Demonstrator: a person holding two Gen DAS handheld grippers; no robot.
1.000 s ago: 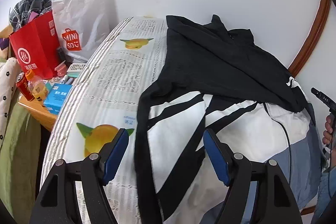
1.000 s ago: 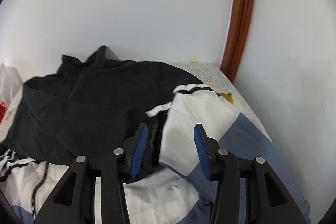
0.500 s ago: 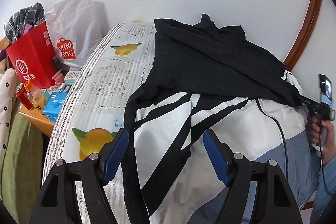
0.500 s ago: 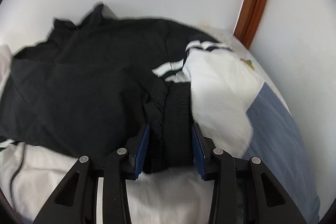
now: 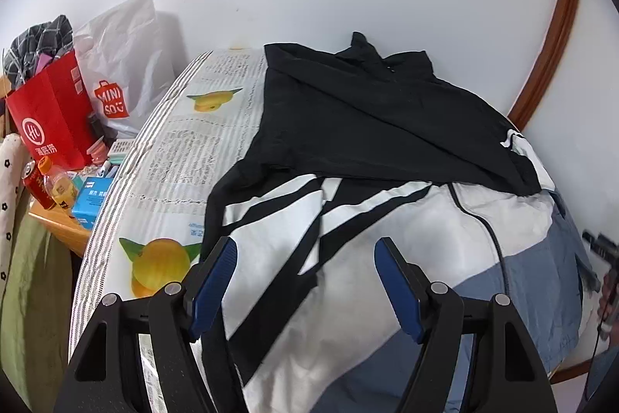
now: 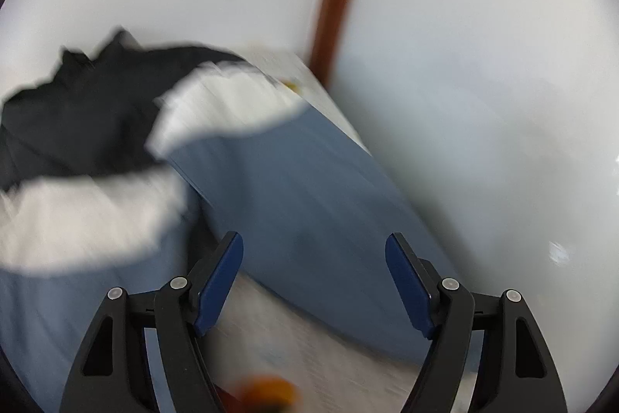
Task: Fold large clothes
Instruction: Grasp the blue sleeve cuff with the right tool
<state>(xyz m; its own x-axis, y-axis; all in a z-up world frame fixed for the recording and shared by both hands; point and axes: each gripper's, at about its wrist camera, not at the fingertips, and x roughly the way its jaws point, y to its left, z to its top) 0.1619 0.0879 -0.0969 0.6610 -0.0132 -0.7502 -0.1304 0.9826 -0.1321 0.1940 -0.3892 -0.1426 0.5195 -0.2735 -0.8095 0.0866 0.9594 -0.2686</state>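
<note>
Spread across the bed, the jacket lies with its black collar end toward the far wall and its white and blue-grey hem end toward the near edge, so its long axis runs away from both cameras. One black sleeve is already folded across the chest, its cuff ending near the jacket's right edge.

From the left hand-held gripper, the jacket's near left portion, white with black stripes, sits straight ahead and just below the tips; this is the nearer tool to the unfolded side. Its blue pads stand wide apart with nothing between them, and it hovers over the cloth, angled slightly downward.

The right hand-held gripper is also spread wide and holds nothing. Its view is heavily blurred, but the blue-grey hem panel lies directly ahead of it, with the white panel and black body off to its left. It seems to be aimed at the lower right corner of the garment.

Beside the bed, to the left, a cluttered worktop carries a red paper bag, a white MINISO bag and bottles.
</note>
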